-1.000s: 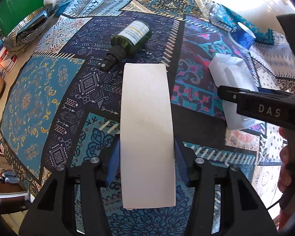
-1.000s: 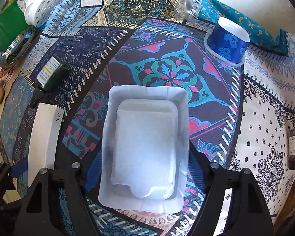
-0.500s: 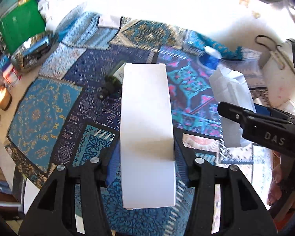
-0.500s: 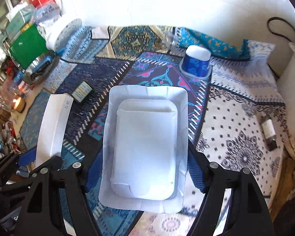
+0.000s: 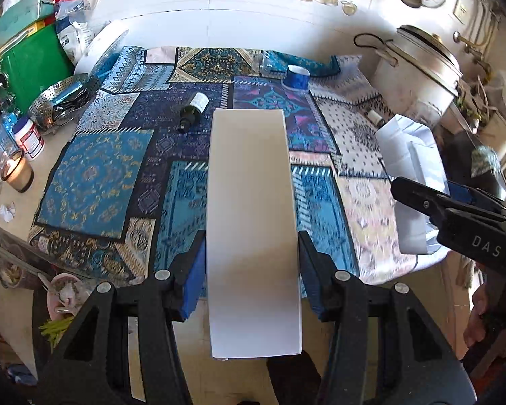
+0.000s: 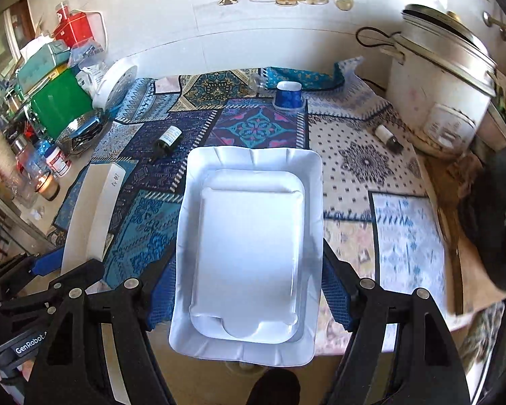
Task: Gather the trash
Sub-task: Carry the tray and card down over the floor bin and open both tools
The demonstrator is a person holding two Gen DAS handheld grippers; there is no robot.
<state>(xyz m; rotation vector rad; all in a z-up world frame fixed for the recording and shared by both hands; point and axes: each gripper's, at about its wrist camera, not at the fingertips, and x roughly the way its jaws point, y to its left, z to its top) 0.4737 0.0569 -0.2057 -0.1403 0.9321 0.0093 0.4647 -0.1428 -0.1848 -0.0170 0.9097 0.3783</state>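
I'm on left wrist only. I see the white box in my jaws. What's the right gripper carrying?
Observer: A white paper tray, clamped between the right gripper pads.
Operator: Anything in the tray?
Observer: It looks empty; only its moulded bottom shows.
Operator: Any marking on my box?
Observer: Yes, small handwriting on the side of the white box held by the left gripper, too small to read.

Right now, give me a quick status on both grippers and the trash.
Left gripper shut on white box. Right gripper shut on paper tray. Dark bottle and blue cup on patterned cloth.
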